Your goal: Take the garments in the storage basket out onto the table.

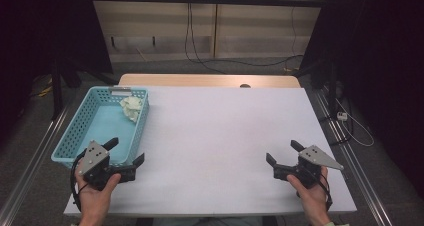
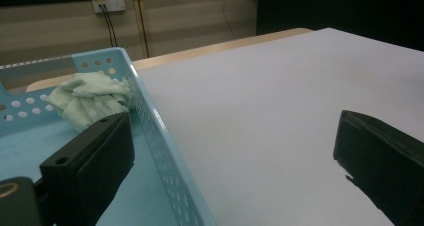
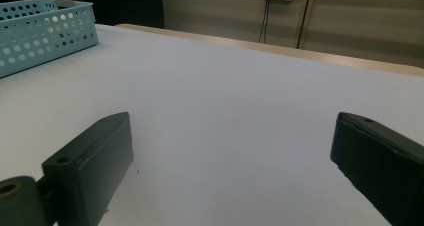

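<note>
A light blue perforated basket (image 1: 75, 131) stands at the table's left edge, with a crumpled pale green cloth (image 1: 132, 107) in its far right corner. My left gripper (image 1: 126, 151) is held open at the basket's near right corner, one jaw over the basket and one over the table. In the left gripper view the cloth (image 2: 90, 100) lies beyond the left jaw and the basket wall (image 2: 165, 151) runs between the jaws. My right gripper (image 1: 283, 153) is open low over the table at the near right, nothing between its jaws. The basket (image 3: 45, 31) appears far left in the right gripper view.
The white table top (image 1: 220, 141) spreads between the two grippers, with a wooden strip (image 1: 210, 80) along its far edge. Cables (image 1: 192, 46) hang down the wall behind. Metal rails run on the floor at both sides.
</note>
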